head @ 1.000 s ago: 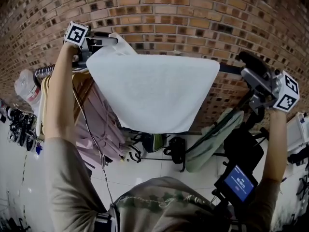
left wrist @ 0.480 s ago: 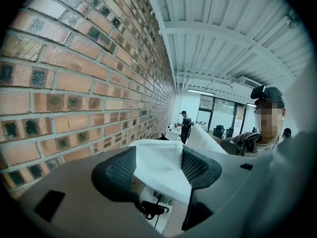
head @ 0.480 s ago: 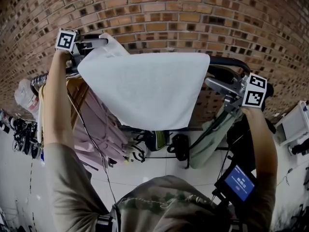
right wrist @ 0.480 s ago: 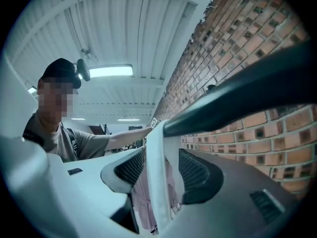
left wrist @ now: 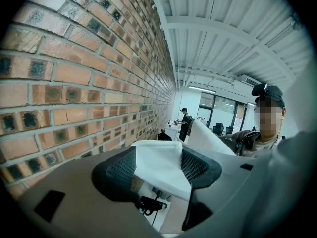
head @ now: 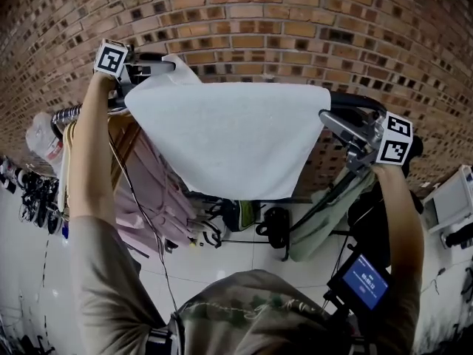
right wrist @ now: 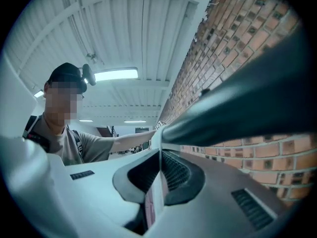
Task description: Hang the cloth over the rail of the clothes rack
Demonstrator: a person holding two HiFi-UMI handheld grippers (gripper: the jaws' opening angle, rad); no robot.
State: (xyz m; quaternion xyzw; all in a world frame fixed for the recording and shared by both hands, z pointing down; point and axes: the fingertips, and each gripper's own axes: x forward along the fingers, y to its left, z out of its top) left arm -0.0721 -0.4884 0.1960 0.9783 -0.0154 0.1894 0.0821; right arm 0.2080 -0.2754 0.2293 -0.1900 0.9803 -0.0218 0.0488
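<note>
Cloth (head: 229,135), white and spread flat, is held up by its two top corners in front of a brick wall (head: 259,21), with its top edge about level with the dark rail (head: 356,100) of the clothes rack. The lower part hangs free towards the person's side. Whether the top edge already rests on the rail cannot be told. The left gripper (head: 151,69), at the raised left hand, pinches the left corner; in the left gripper view a thick fold of white fabric fills the gap between its mesh pads (left wrist: 121,170). The right gripper (head: 329,120) sits at the right corner, just below the rail. Its jaws have just been closing, and in the right gripper view they stand nearly together on a thin edge of the fabric, with the rail crossing close above them. Pink and beige clothes (head: 159,191) hang on the rack below the left hand. A small lit screen (head: 364,281) shows near the person's right side.
</note>
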